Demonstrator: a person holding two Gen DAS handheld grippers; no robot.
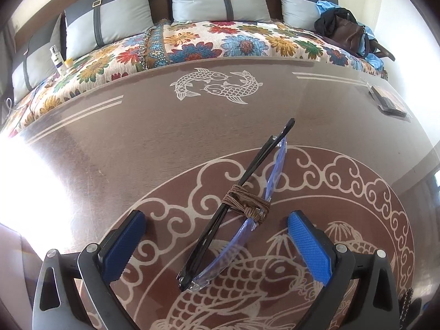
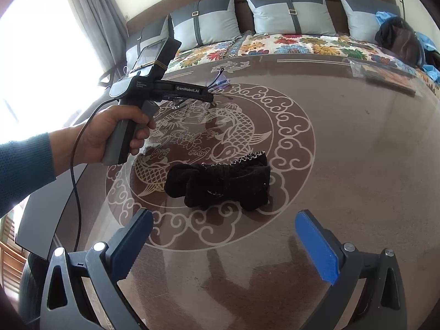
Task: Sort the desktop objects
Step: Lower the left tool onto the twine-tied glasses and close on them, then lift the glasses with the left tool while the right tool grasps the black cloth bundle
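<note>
Folded glasses [image 1: 233, 211] with black arms, clear bluish lenses and a brown cord wound round the middle lie on the brown patterned table [image 1: 115, 148]. My left gripper [image 1: 217, 233] is open, its blue pads on either side of the glasses without touching them. In the right wrist view the glasses [image 2: 217, 82] show small, just beyond the left gripper's body, which a hand [image 2: 110, 134] holds. A black fabric piece [image 2: 220, 187] with a chain trim lies in the table's middle, ahead of my open right gripper [image 2: 224, 233].
A sofa [image 1: 192, 44] with a floral cover and grey cushions runs along the table's far edge. On it sit a white bottle [image 1: 58, 60] at left and a brown bag [image 1: 346, 34] at right. A flat dark packet [image 1: 387, 100] lies at the table's far right.
</note>
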